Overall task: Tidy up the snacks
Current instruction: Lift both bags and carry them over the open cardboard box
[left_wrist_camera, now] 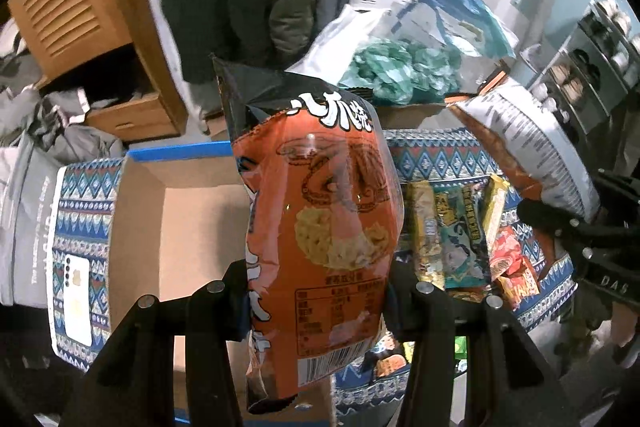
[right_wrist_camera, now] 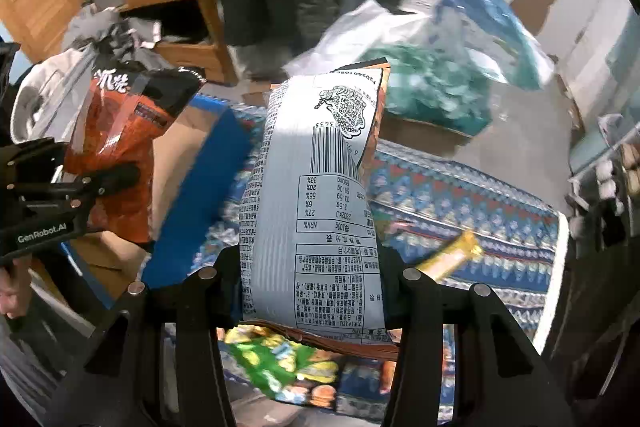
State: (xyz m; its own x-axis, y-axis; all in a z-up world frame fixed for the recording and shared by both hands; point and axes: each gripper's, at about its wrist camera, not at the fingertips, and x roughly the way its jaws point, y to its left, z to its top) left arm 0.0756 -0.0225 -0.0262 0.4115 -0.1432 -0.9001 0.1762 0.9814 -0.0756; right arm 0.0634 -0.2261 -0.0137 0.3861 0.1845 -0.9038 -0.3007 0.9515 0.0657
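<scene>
My left gripper (left_wrist_camera: 316, 291) is shut on an orange snack bag (left_wrist_camera: 324, 227) with a black top, held upright above an open cardboard box (left_wrist_camera: 180, 227). The same bag (right_wrist_camera: 116, 147) and the left gripper (right_wrist_camera: 96, 183) show at the left of the right wrist view. My right gripper (right_wrist_camera: 312, 275) is shut on a white-backed snack bag (right_wrist_camera: 312, 195) with a barcode, held above the patterned cloth (right_wrist_camera: 460, 195). That bag (left_wrist_camera: 528, 147) and the right gripper (left_wrist_camera: 560, 223) show at the right of the left wrist view.
Several small snack packets (left_wrist_camera: 460, 239) lie on the patterned cloth (left_wrist_camera: 432, 155). A gold bar (right_wrist_camera: 452, 259) and a green packet (right_wrist_camera: 280, 363) lie on it too. A white phone (left_wrist_camera: 78, 299) lies left of the box. A wooden cabinet (left_wrist_camera: 80, 7) and plastic bags (left_wrist_camera: 400, 67) stand behind.
</scene>
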